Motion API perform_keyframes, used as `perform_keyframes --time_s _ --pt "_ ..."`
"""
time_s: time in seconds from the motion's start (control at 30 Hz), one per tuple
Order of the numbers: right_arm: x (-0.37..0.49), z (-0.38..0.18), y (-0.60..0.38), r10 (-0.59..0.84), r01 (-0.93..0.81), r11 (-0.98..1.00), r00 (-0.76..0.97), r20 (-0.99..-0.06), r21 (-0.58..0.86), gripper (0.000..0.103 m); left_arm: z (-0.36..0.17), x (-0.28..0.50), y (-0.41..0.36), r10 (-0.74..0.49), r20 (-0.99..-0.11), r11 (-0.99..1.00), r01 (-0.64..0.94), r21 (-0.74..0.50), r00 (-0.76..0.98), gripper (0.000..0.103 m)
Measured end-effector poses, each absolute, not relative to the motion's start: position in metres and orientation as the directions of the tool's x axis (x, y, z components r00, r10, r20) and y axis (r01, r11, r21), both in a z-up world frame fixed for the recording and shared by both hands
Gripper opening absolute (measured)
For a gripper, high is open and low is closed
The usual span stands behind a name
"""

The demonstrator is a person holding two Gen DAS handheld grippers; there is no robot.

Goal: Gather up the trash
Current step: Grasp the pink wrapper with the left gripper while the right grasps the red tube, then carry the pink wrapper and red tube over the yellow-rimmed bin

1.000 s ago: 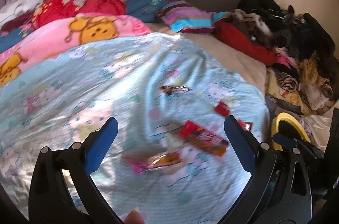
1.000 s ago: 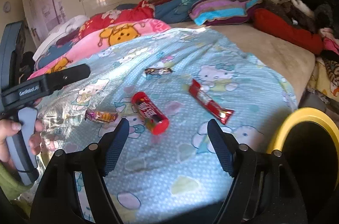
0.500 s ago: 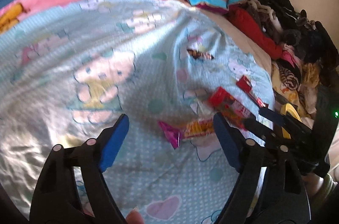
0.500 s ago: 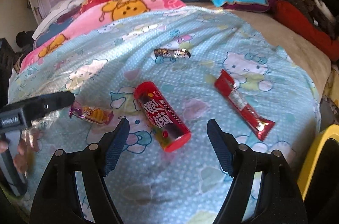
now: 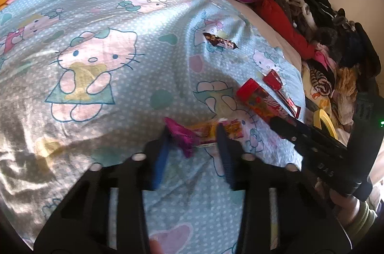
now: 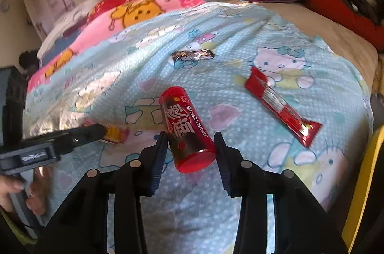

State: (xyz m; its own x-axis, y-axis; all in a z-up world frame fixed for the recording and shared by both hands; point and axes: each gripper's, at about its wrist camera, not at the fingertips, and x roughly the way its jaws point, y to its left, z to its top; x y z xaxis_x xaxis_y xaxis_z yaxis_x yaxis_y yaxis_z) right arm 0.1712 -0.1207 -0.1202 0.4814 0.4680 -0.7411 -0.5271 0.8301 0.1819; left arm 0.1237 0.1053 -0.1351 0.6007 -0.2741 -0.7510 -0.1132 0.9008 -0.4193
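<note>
Right gripper (image 6: 190, 145) had just been closing – jaws straddled the near, capped end of the red cylindrical snack tube (image 6: 186, 127), sides at or nearly at the pads, firm grip not clear. Tube's long axis ran away from the tongs, along the fingers. Left gripper (image 5: 193, 141) had also just been closing around the pink-and-orange foil candy wrapper (image 5: 204, 132), lying crosswise between its tips – pads not clearly pinching. Both pieces lay on the light-blue cartoon-cat bedsheet (image 6: 240, 37); a long red foil wrapper (image 6: 278, 105) sat beyond, to the right gripper's right.
</note>
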Motion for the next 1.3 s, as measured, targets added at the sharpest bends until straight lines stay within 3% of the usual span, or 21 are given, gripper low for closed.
perform_keyframes --time_s 0.1,0.4,1.3 --pt "0.166 -0.114 -0.134 0.483 -0.495 0.841 0.507 -0.714 0.217 0.037 -0.131 0.124 0.099 -0.279 -0.746 0.906 -0.092 -0.414 0.605 0.015" --pt "0.147 -0.092 -0.182 0.517 -0.422 0.852 0.577 -0.632 0.311 0.035 -0.094 0.122 0.065 -0.303 -0.693 0.924 0.025 -0.381 0.654 0.015" --pt "0.125 -0.036 -0.306 0.393 -0.244 0.91 0.762 -0.515 0.335 0.034 -0.046 0.116 -0.045 -0.404 -0.645 0.914 0.272 -0.3 0.649 0.015"
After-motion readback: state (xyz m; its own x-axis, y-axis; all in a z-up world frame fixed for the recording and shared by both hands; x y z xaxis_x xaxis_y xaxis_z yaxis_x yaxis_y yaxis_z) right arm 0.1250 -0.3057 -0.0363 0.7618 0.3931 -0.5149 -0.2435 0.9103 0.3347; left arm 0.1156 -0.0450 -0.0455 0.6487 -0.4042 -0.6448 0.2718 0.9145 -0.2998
